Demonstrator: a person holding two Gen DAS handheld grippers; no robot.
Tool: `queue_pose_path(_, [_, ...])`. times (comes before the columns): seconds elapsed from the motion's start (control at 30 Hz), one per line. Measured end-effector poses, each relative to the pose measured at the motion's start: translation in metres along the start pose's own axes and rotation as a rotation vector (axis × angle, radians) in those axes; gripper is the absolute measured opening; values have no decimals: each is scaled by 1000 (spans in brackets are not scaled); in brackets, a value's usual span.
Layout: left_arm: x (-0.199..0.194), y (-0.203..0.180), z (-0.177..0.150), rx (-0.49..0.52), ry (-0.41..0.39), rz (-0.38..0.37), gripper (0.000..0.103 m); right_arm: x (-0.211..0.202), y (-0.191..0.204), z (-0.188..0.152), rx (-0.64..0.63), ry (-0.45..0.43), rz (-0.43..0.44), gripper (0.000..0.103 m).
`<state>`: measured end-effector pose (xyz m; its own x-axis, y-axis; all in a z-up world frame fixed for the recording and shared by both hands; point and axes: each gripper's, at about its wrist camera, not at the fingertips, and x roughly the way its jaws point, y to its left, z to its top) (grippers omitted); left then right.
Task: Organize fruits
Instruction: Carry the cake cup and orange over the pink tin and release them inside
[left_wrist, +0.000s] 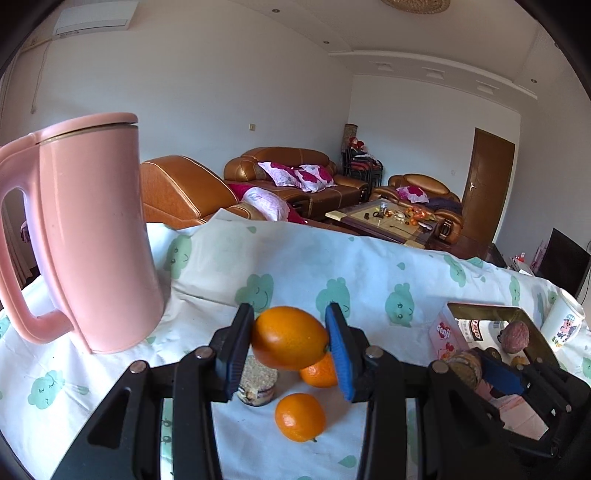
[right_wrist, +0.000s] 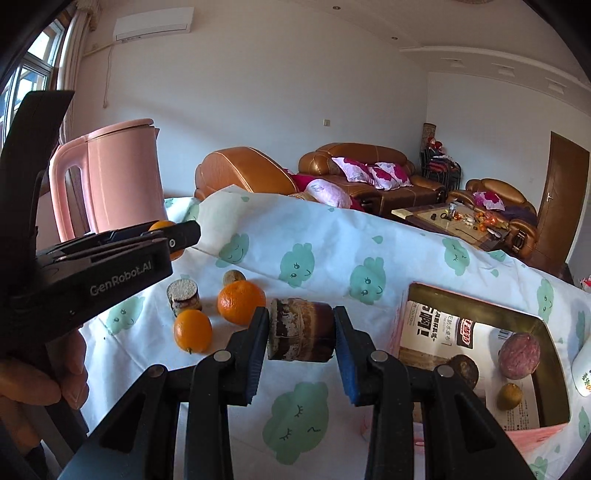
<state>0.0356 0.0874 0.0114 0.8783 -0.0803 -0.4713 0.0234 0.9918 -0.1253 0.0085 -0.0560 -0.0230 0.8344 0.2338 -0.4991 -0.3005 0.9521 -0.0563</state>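
Left gripper: closed on a held orange, pads pressing its 2 sides, carried clear of the cloth so it can travel.
Right gripper: clamped on a brown jar lying sideways between the pads, lifted off the table; its contents are too murky to name, possibly preserved fruit.
Box: open cardboard box just right of the right gripper and slightly ahead, lined with printed paper; in my judgement this is where the fruit is being gathered.
In the box: a purple round fruit, a dark brown one and a small yellowish one, resting apart on the lining.
Loose fruit: 2 oranges on the cloth, a small orange below the left gripper's jaws and a mandarin left of the right gripper.
Second jar: upright with a grainy lid, beside those oranges.
Pink kettle: standing far left of the left gripper, out of the way.
Table cloth: white with green clouds, rumpled at the far edge.
Step in hand: likely carrying both loads rightward to the box.
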Motion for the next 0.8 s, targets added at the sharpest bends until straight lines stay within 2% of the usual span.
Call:
queue_pose_path(0.17, [1, -9, -7, 22, 16, -14, 42, -9, -11, 1, 18, -30, 9, 37])
queue_pose_path(0.5, [-2, -29, -19, 76, 32, 3, 42, -21, -32, -4, 32, -51, -62, 37])
queue_pose_path(0.8, [-14, -53, -25, 117, 12, 16, 42, -33, -58, -6, 62, -74, -90, 37])
